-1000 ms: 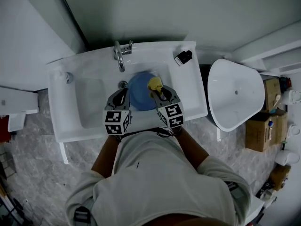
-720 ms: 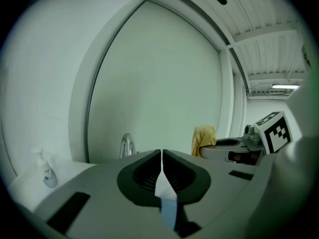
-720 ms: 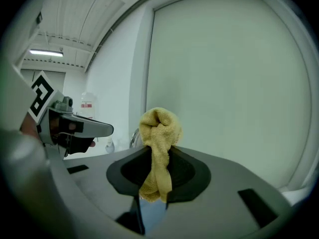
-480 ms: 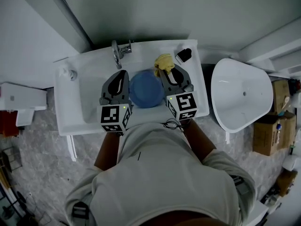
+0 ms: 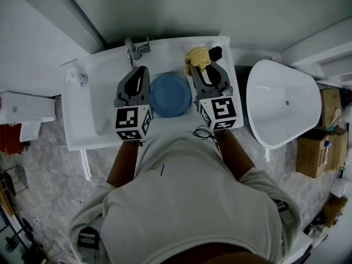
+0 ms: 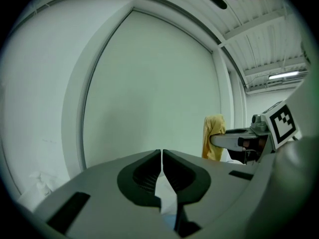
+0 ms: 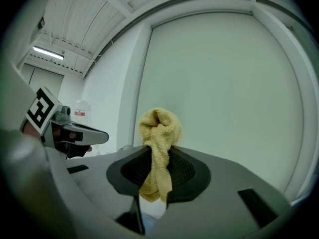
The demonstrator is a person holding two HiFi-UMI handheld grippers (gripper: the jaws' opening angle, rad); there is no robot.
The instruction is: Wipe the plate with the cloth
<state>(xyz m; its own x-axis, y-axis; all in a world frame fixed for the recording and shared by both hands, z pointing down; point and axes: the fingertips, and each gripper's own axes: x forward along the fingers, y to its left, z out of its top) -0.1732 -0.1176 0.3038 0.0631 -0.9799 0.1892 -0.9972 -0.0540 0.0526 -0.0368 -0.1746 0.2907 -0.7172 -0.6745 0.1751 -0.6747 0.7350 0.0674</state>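
A round blue plate (image 5: pixel 170 95) lies in the white sink basin (image 5: pixel 82 114), between my two grippers and below them. My left gripper (image 5: pixel 141 70) is shut, with nothing visible between its jaws in the left gripper view (image 6: pixel 162 156); it points at the pale wall. My right gripper (image 5: pixel 199 66) is shut on a bunched yellow cloth (image 5: pixel 195 56), which sticks up from the jaws (image 7: pixel 159 128) and hangs a little below them. The cloth (image 6: pixel 213 133) also shows from the left gripper view, off the plate. Both grippers are held nearly level above the sink.
A chrome faucet (image 5: pixel 131 51) stands at the sink's back rim. A black object (image 5: pixel 216 53) sits at the back right corner. A white oval tub (image 5: pixel 280 109) stands right of the sink, with cardboard boxes (image 5: pixel 313 147) beyond it. The wall lies straight ahead.
Both grippers have risen out of the basin and moved toward the wall. The yellow cloth went up with the right gripper, off the plate. The plate stayed in the basin.
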